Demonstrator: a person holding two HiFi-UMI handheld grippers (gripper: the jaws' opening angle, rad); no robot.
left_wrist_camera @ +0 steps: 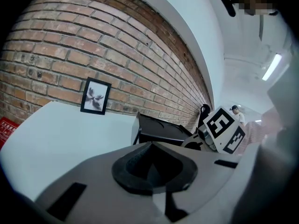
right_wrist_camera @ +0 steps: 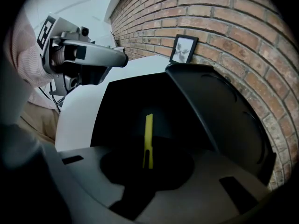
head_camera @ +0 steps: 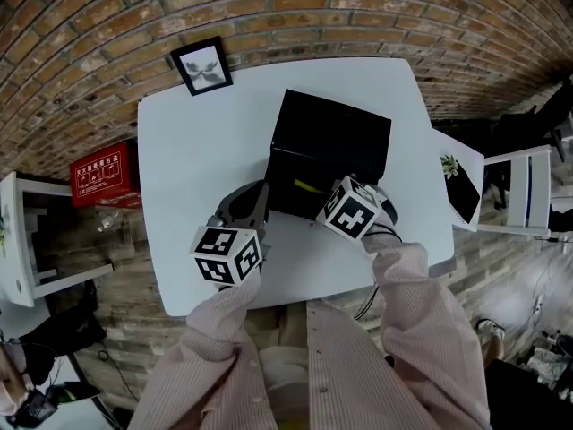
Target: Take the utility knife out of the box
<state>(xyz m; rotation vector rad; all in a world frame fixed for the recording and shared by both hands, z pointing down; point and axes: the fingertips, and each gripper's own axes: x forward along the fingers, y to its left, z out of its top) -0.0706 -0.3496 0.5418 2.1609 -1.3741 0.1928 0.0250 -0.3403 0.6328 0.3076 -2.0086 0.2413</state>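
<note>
- Black box [head_camera: 327,137] stands on the white bench [head_camera: 197,150], its lid tipped open towards the brick wall [head_camera: 295,7].
- Yellow knife [right_wrist_camera: 148,139] lies inside the box, on the dark floor near the front wall; from the head view it shows as a short yellow strip just left of the right gripper's marker cube.
- Right gripper [right_wrist_camera: 148,171] reaches steeply down into the box from the front right. Its jaws are closed on the near end of the knife, and the rest of the knife runs straight away from them.
- Left gripper [left_wrist_camera: 154,167] is held outside the box, just beside its front left corner, above the bench and pointing along it. Its jaws are together with nothing between them.
- From the right gripper view, the left gripper shows to the left of the box as a long grey bar with its marker cube behind it.
- Pink striped sleeves [head_camera: 421,303] lead to both grippers from the near side of the box.
- Small black picture frame [head_camera: 201,65] leans at the wall, behind and to the left of the box and well apart from it.
- Red case [head_camera: 105,173] sits off the bench, far to the left of the box.
- White chair [head_camera: 524,191] stands off the bench, to the right of the box.
</note>
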